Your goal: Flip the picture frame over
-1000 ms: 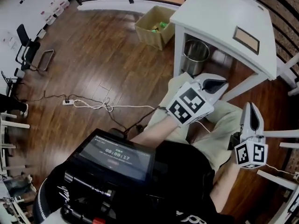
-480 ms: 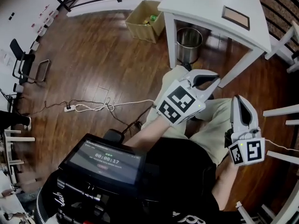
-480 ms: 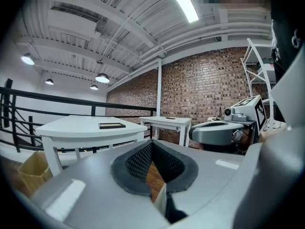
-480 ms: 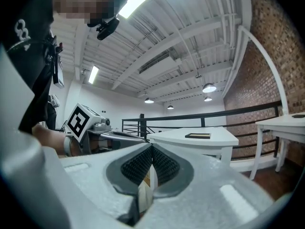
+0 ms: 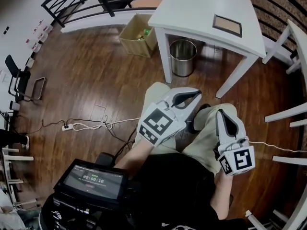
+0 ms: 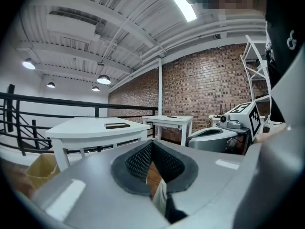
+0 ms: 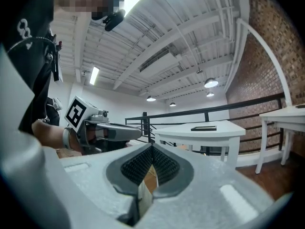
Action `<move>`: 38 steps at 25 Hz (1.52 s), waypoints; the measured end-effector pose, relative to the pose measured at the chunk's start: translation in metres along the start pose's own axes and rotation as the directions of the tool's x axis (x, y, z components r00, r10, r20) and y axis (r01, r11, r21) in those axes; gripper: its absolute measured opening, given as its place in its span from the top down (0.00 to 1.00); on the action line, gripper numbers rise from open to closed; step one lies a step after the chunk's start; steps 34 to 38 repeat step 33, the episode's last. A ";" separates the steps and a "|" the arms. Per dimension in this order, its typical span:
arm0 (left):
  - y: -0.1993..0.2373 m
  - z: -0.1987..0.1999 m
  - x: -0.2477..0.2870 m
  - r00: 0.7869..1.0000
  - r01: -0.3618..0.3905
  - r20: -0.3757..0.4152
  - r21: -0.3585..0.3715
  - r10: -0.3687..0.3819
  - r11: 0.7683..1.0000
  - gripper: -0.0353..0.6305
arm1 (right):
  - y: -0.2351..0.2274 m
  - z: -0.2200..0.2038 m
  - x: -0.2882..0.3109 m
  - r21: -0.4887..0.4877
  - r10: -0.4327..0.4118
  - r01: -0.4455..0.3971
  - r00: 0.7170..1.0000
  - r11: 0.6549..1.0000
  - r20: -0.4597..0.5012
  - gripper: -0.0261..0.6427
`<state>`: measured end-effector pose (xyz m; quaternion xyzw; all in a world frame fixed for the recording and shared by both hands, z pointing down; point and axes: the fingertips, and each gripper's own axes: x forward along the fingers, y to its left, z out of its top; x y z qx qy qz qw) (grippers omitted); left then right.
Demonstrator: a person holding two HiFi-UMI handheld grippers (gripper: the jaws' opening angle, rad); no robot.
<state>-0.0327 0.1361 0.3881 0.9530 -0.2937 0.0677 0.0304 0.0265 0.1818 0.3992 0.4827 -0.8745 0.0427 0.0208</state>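
Both pairs of jaws are closed on nothing. The left gripper (image 5: pixel 193 95) and right gripper (image 5: pixel 225 116) sit mid-frame over the person's lap, lower and further left in the head view than a second ago. The white table (image 5: pixel 192 8) has shifted left too. The picture frame (image 5: pixel 227 25) lies flat on it, upper right, well apart from both grippers. A cardboard box (image 5: pixel 129 41) left of the table holds green and yellow items (image 5: pixel 142 32). A metal bin (image 5: pixel 183 57) stands under the table, its contents unclear.
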 end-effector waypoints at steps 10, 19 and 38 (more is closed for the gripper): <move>0.020 -0.011 -0.017 1.000 0.004 0.004 -0.025 -0.004 1.000 0.92 | 0.013 -0.004 0.027 -0.057 0.025 -0.027 0.999 0.998 -0.032 0.97; 0.027 -0.018 -0.024 1.000 -0.018 0.010 -0.051 0.019 0.999 0.92 | 0.019 -0.009 0.039 -0.060 0.059 -0.062 0.997 0.996 -0.059 0.97; 0.016 -0.018 -0.030 1.000 -0.015 0.007 -0.042 0.015 0.999 0.92 | 0.021 -0.008 0.032 -0.069 0.047 -0.050 0.998 0.996 -0.050 0.97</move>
